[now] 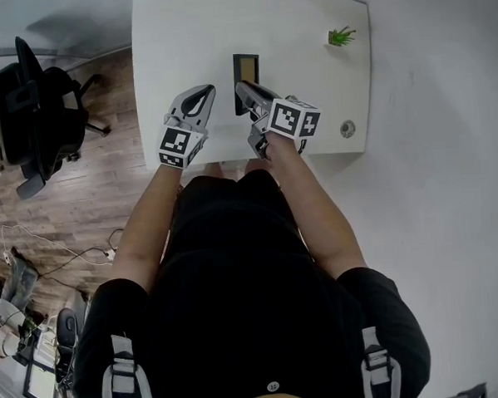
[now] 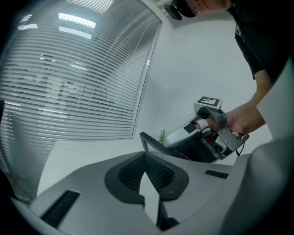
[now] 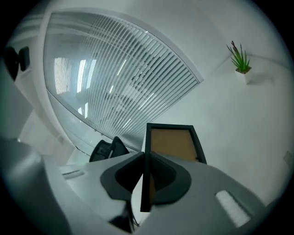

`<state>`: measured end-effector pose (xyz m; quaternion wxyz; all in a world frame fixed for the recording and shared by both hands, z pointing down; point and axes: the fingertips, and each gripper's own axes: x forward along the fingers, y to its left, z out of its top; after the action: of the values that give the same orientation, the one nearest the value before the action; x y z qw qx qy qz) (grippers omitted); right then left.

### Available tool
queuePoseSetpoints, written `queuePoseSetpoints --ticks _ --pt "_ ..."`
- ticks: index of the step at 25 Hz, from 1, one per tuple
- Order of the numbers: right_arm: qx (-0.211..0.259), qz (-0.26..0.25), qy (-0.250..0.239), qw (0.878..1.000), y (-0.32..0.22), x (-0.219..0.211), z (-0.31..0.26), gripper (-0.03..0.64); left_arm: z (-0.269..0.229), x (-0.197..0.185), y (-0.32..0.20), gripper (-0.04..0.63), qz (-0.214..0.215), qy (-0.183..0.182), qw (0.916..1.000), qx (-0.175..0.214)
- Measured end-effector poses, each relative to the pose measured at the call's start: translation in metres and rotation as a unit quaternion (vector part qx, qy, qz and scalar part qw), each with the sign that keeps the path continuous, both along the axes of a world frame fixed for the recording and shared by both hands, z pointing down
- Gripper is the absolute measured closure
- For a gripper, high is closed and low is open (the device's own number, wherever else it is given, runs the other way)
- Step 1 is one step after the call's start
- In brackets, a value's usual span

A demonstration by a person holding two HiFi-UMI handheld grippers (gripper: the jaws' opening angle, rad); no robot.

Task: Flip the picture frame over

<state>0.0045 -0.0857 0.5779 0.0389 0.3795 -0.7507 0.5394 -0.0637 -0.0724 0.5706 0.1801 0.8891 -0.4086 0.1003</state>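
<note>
The picture frame [image 1: 245,69] is a small black frame with its brown backing showing, lifted off the white table [image 1: 311,107] and tilted up on edge. My right gripper [image 1: 243,92] is shut on its near edge. In the right gripper view the frame [image 3: 172,143] rises from between the pads [image 3: 161,176], backing toward the camera. My left gripper [image 1: 200,93] hovers just left of the frame, shut on nothing. In the left gripper view its jaws [image 2: 146,176] meet, and past them a corner of the frame [image 2: 149,142] and the right gripper [image 2: 202,133] show.
A small potted plant [image 1: 340,37] stands at the table's far right, also seen as a plant [image 3: 240,59] in the right gripper view. A small round grey object [image 1: 347,129] lies near the front right corner. A black office chair [image 1: 36,114] stands on the floor to the left.
</note>
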Motion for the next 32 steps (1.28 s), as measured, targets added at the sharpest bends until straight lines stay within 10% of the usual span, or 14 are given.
queuePoseSetpoints --ticks 10,22,25,32 --pt "-0.002 0.004 -0.137 0.991 -0.008 0.007 -0.036 0.568 0.015 0.009 0.005 0.586 0.01 0.019 0.9988 -0.043" --pt "0.009 -0.028 -0.317 0.948 -0.002 0.015 -0.088 0.568 0.018 0.035 0.005 0.544 0.037 0.132 0.9839 -0.115" --pt "0.012 -0.043 -0.36 0.932 0.001 0.018 -0.102 0.568 0.015 0.042 0.004 0.51 0.045 0.206 0.9658 -0.151" --pt "0.016 -0.078 -0.438 0.896 0.01 0.028 -0.136 0.568 -0.007 0.056 0.009 0.391 0.098 0.395 0.8852 -0.225"
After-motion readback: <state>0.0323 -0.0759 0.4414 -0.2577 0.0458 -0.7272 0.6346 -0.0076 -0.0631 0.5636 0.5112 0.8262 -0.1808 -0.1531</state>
